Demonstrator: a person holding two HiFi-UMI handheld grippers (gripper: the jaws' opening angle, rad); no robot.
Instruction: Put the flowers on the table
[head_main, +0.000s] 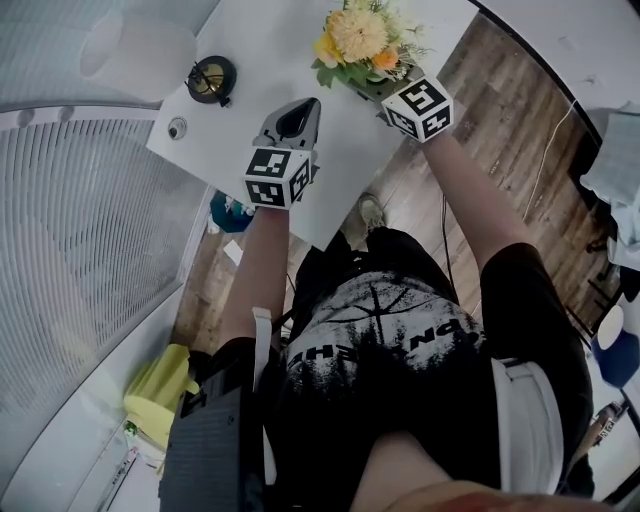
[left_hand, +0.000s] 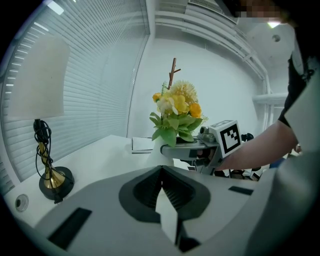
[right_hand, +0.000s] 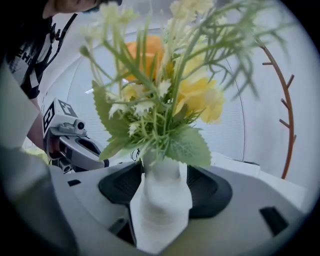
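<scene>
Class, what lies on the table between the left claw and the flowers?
Nothing. The head view shows only bare white table between the left claw and the flowers.

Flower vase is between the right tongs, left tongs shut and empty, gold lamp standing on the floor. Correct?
One thing is off: the gold lamp stands on the white table, not on the floor, as the left gripper view shows. The rest holds: the flower vase is between the right tongs, and the left tongs are shut and empty.
</scene>
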